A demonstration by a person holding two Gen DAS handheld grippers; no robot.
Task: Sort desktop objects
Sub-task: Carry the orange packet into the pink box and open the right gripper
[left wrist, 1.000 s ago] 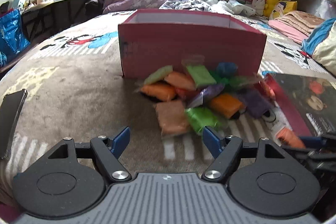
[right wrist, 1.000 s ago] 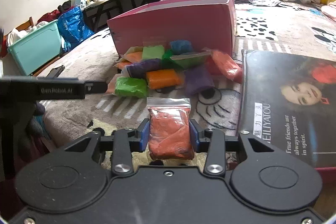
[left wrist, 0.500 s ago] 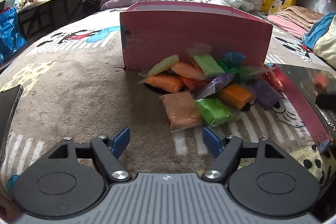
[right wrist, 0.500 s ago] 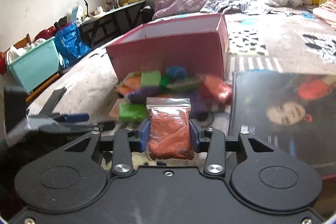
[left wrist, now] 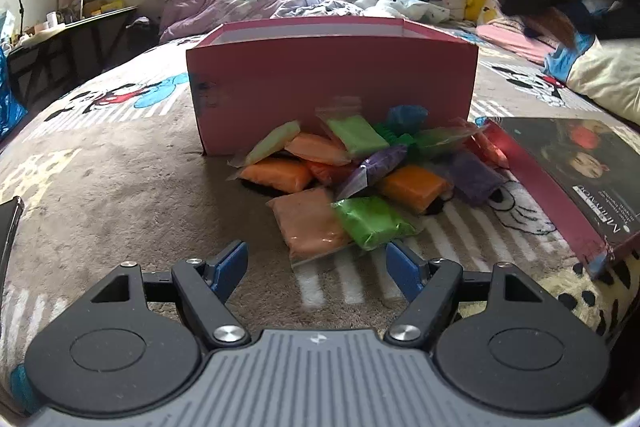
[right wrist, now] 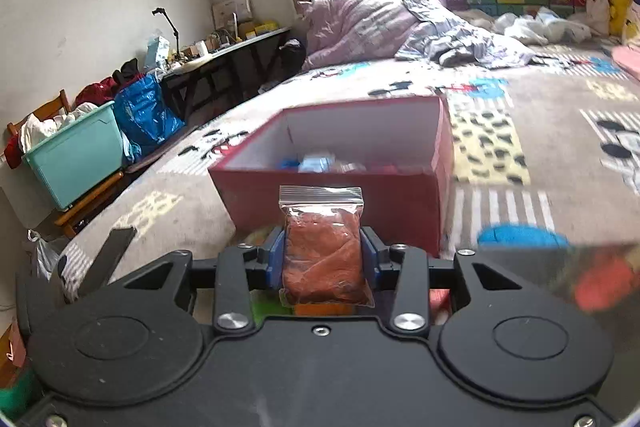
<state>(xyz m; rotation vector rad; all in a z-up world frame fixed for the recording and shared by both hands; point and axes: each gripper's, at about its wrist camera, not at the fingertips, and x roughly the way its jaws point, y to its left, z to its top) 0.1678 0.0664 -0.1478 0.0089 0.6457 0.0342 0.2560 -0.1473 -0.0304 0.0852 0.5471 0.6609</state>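
Note:
A pink open box (left wrist: 332, 83) stands on the bed blanket, with a pile of small clay bags in front of it: a peach bag (left wrist: 310, 223), a bright green bag (left wrist: 370, 221), orange bags (left wrist: 414, 187) and purple bags (left wrist: 474, 177). My left gripper (left wrist: 316, 269) is open and empty, just short of the peach bag. My right gripper (right wrist: 322, 259) is shut on a red-orange clay bag (right wrist: 322, 255) and holds it raised in front of the pink box (right wrist: 336, 199), whose inside holds several blue items.
A dark magazine (left wrist: 568, 179) lies right of the pile. A black phone (right wrist: 106, 259) lies on the blanket's left edge. A teal bin (right wrist: 76, 159), a blue bag and a desk stand left of the bed. Bedding and plush toys lie behind the box.
My right gripper has risen with the red-orange bag, so the box's open top shows. My left gripper has moved slightly closer to the pile, still open.

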